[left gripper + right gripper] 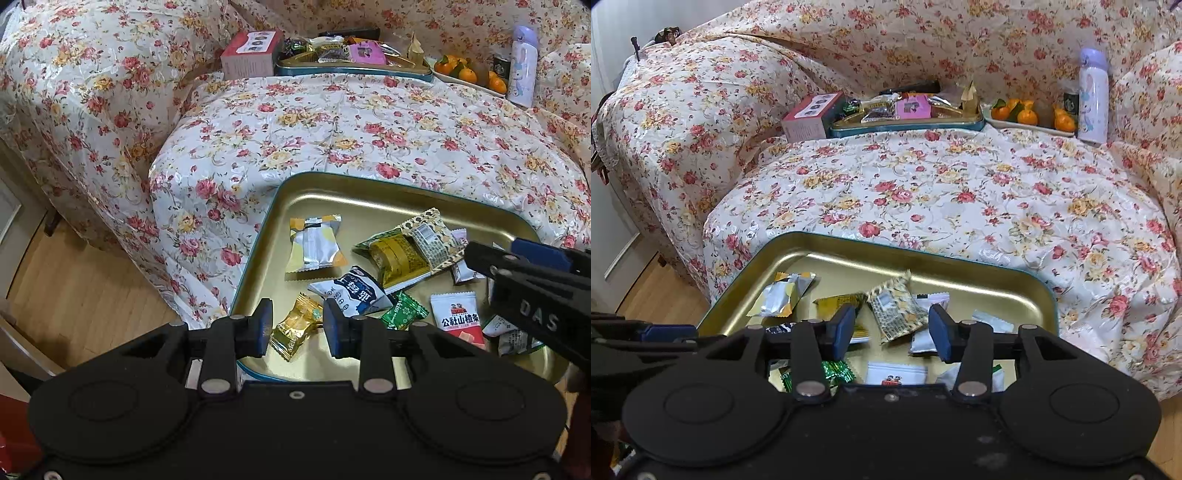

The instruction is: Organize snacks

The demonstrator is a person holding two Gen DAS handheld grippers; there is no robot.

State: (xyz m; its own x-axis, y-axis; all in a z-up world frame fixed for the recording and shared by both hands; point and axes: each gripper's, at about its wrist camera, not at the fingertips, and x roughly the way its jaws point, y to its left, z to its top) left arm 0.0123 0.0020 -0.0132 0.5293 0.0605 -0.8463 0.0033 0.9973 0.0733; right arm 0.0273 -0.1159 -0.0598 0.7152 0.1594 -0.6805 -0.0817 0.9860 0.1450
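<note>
Left gripper (297, 325): jaws parted over the near corner of the gold tin tray (369, 192); a gold-wrapped candy (297, 326) lies on the tray floor between the blue pads, and whether the pads touch it cannot be told.
Right gripper (892, 328): released — jaws apart, nothing clamped; a patterned yellow-and-black packet (895, 310) lies on the tray below the gap; in the left wrist view its black body comes in from the right edge above the tray's right side.
Snacks: loose in the gold tin tray; a silver-and-yellow packet (316, 245) toward the far left; a dark green-gold packet (397, 256) near the middle; a blue-and-white packet (354, 290) just beside a small green candy (404, 310); a white packet with a red band (460, 319) to the right.
Tray: resting at the near edge of a flower-print cover (369, 125).
Far side: a second tin tray (908, 125) heaped with snacks; a pink box (810, 116) to its left; oranges (1019, 110) and a lilac bottle (1092, 96) to its right — all well apart from the near tray.
</note>
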